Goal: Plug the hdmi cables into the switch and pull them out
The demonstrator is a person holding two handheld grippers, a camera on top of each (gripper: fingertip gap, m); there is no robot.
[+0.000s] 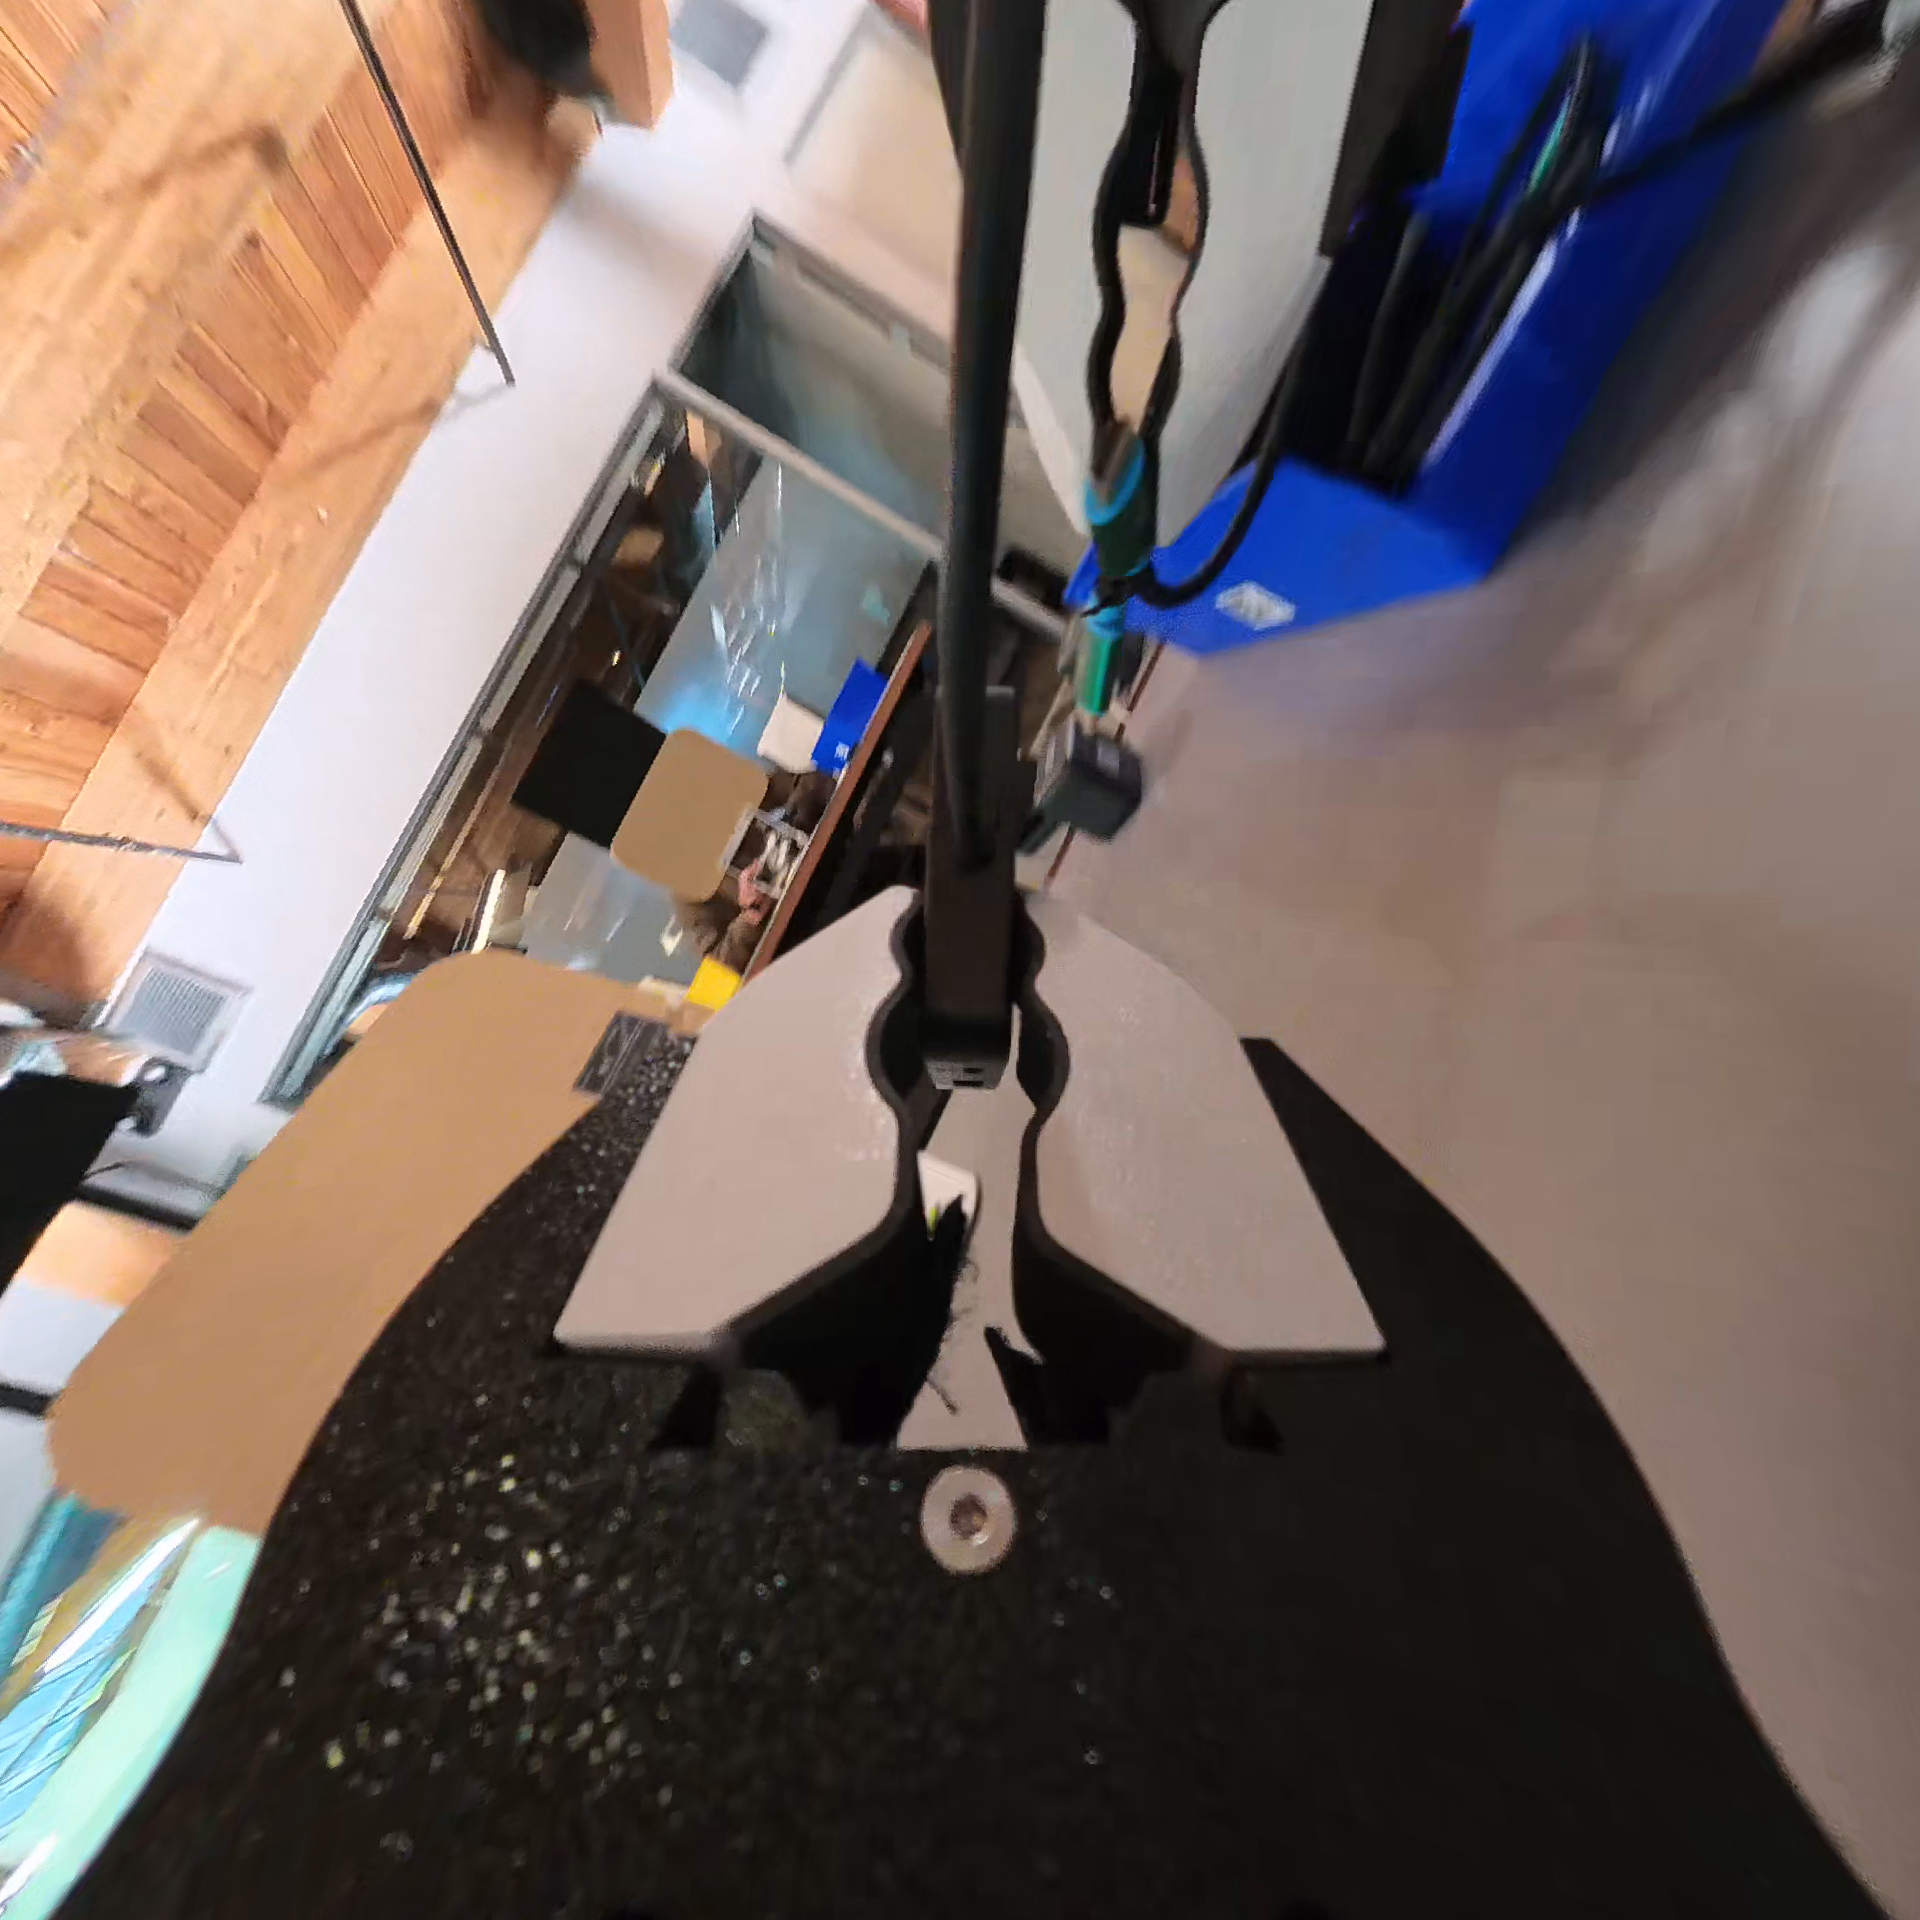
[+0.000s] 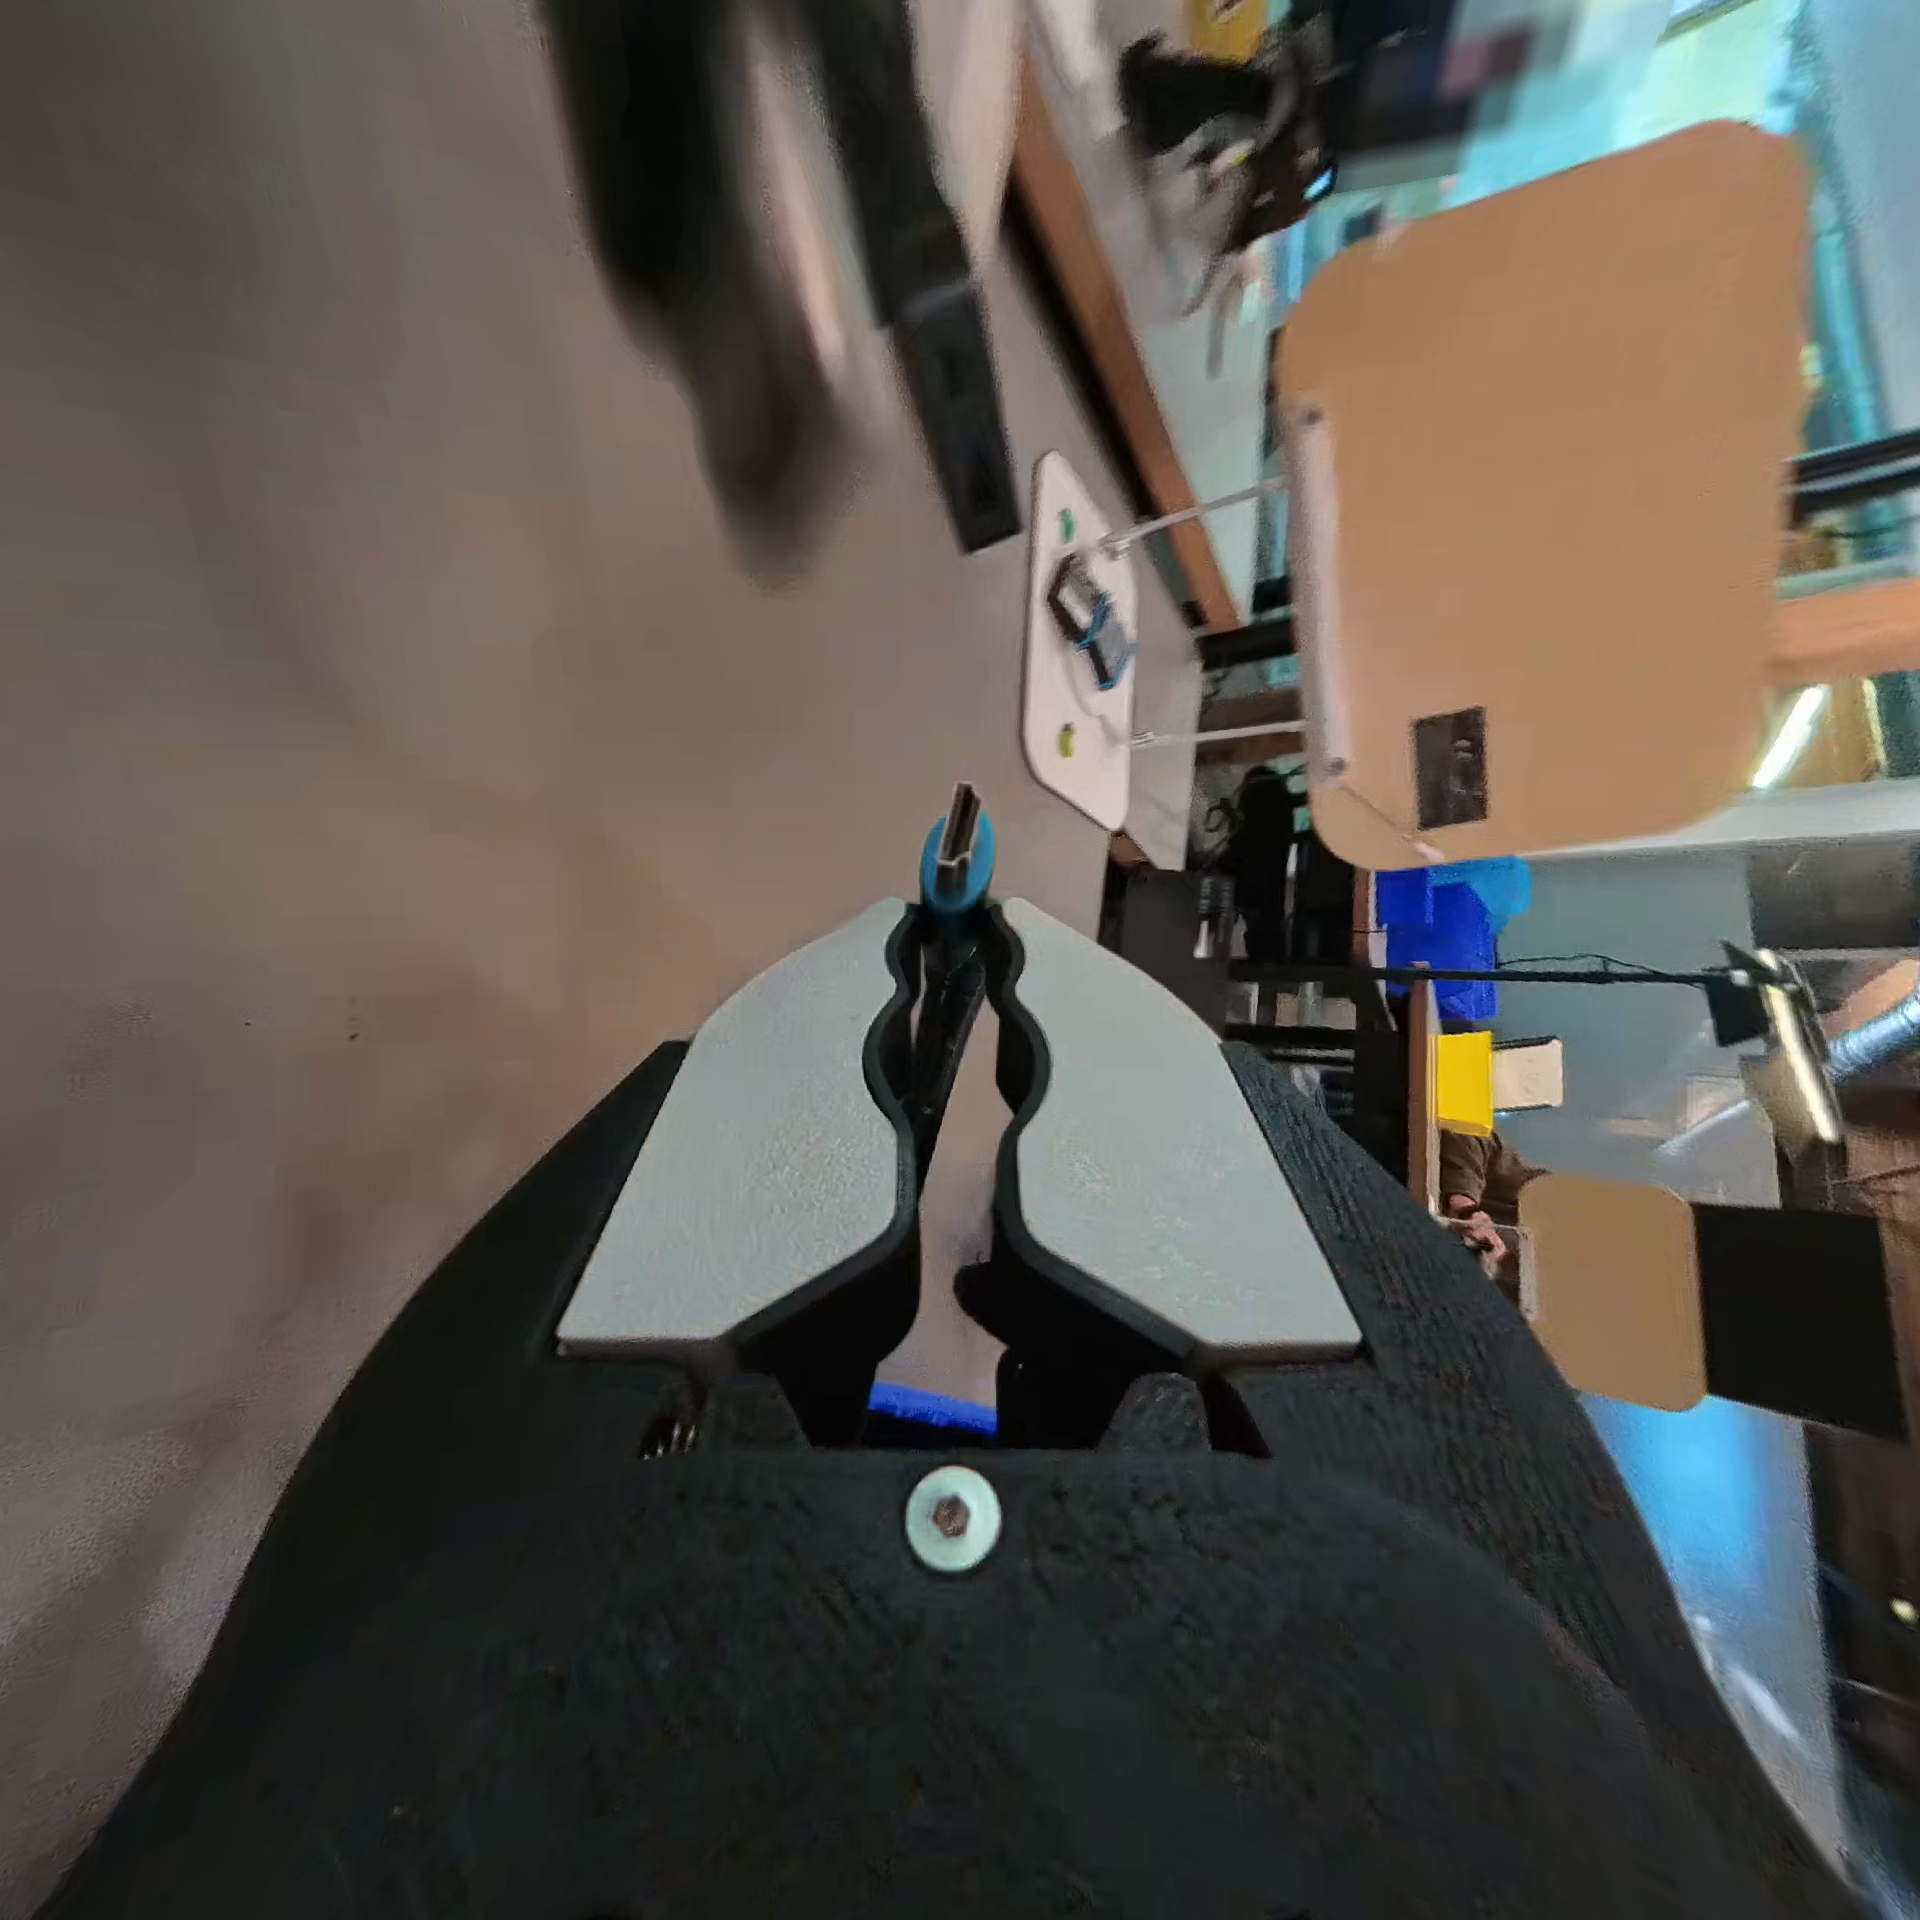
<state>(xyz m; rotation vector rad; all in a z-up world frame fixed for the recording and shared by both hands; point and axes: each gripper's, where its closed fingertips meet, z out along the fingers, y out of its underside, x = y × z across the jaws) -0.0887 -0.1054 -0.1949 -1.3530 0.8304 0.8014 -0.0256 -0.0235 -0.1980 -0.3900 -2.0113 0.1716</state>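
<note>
We are holding the left gripper (image 1: 966,935) closed on a slim black adapter block (image 1: 966,966); its grey fingers (image 1: 800,1091) are pressing both flanks, the port end is facing back toward the camera, and a thick black cable (image 1: 977,416) is running away from the block's far end. We are holding the right gripper (image 2: 951,920) nearly closed on a blue-collared plug (image 2: 954,862); its fingers (image 2: 790,1122) are pinching the black body just behind the collar, and the bare metal tip is standing clear beyond the fingertips. Both are being carried in the air above the grey table (image 2: 312,727), so neither is resting on it. Toward the table's far edge a white plate (image 2: 1075,634) carrying a small blue-and-black part is lying, and beside it a dark, blurred shape, possibly the other gripper with its block, is hovering. From the left, a blue bin (image 1: 1403,540) with cables is sitting at the table's far side, with another blue-green connector (image 1: 1122,509) hanging near it. If these two ends are to meet, we judge that the grips are looking firm enough, and that good work is depending on squaring the metal tip to the port, matching its flat orientation, and keeping the trailing cable from twisting the block. The motion blur is hiding finer detail.
</note>
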